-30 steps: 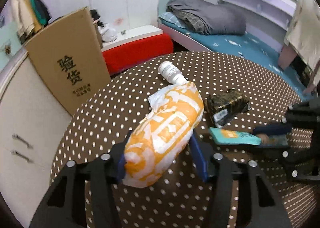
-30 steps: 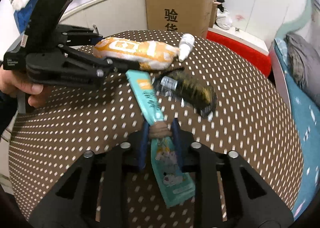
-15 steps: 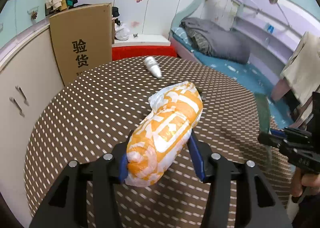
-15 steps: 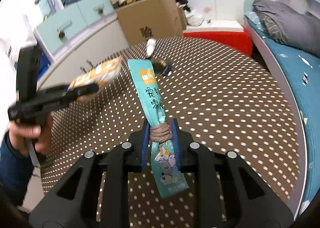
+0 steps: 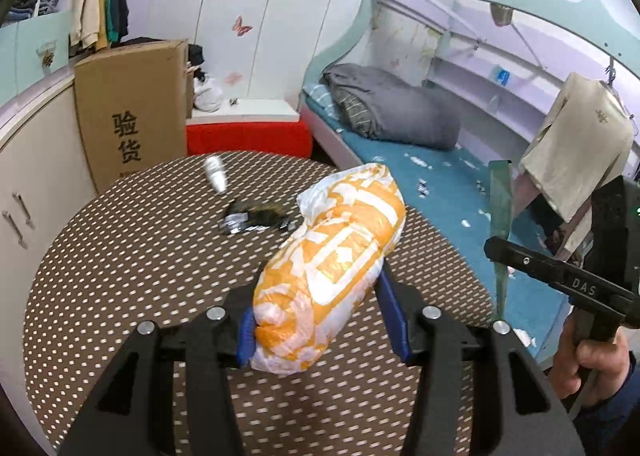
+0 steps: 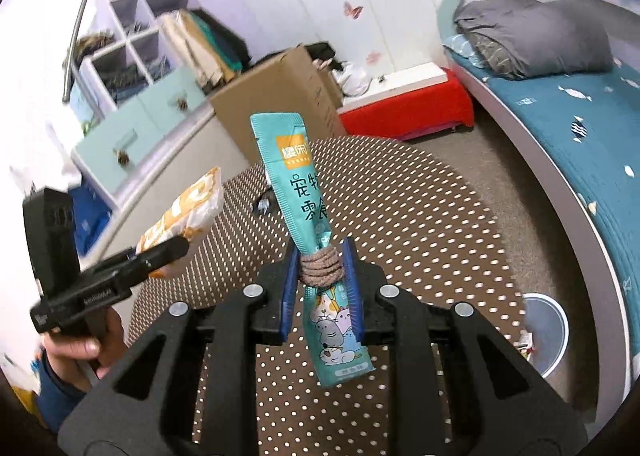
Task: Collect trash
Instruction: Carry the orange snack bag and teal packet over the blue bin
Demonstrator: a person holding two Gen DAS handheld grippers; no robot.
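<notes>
Trash rides above the round brown polka-dot table (image 5: 120, 256): our left gripper (image 5: 320, 320) clamps the crumpled orange-and-white plastic bag (image 5: 332, 260), our right gripper (image 6: 322, 292) pinches the teal snack sachet (image 6: 298, 192), so we should keep both squeezes firm while carrying.
</notes>
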